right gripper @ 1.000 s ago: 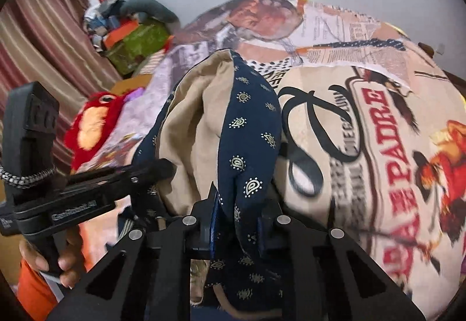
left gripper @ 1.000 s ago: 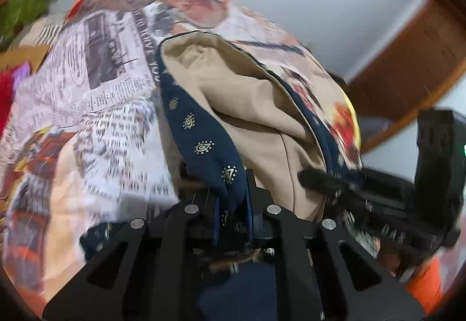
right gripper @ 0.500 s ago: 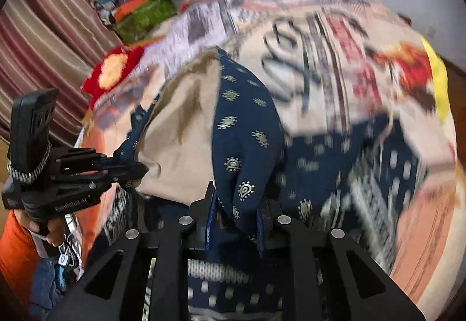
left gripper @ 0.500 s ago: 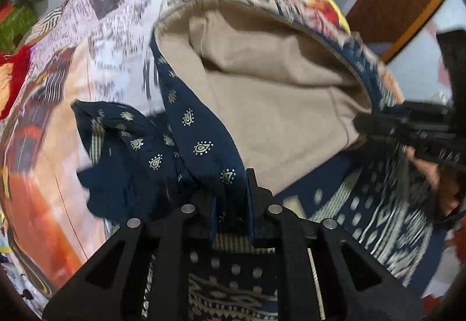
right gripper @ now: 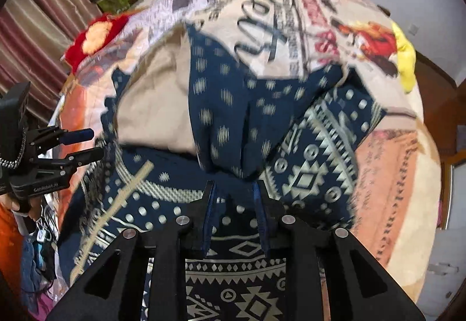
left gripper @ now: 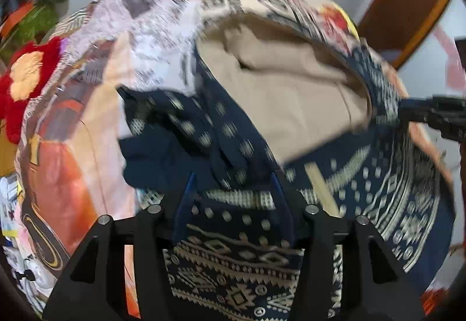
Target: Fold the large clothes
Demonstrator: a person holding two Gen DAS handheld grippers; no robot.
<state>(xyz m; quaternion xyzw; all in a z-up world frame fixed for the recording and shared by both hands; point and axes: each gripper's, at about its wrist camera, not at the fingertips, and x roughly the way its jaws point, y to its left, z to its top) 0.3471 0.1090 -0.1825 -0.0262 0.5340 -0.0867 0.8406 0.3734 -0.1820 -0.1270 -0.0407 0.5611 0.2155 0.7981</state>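
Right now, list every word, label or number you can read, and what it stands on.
"GenRobot.AI": white print on the left gripper, whose jaws have just been opening, the cloth fold loose at their tips.
Bedsheet: black script and red block letters, too blurred to read; newsprint columns too small.
Cloth: pattern only, no text.

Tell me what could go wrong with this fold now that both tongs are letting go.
The folded-over flap looks bunched, not flat, so a crease may set crooked. The left tongs have just opened and the right tongs are barely apart; cloth could snag on them and drag the fold open. The patterned bedsheet underneath may wrinkle too.
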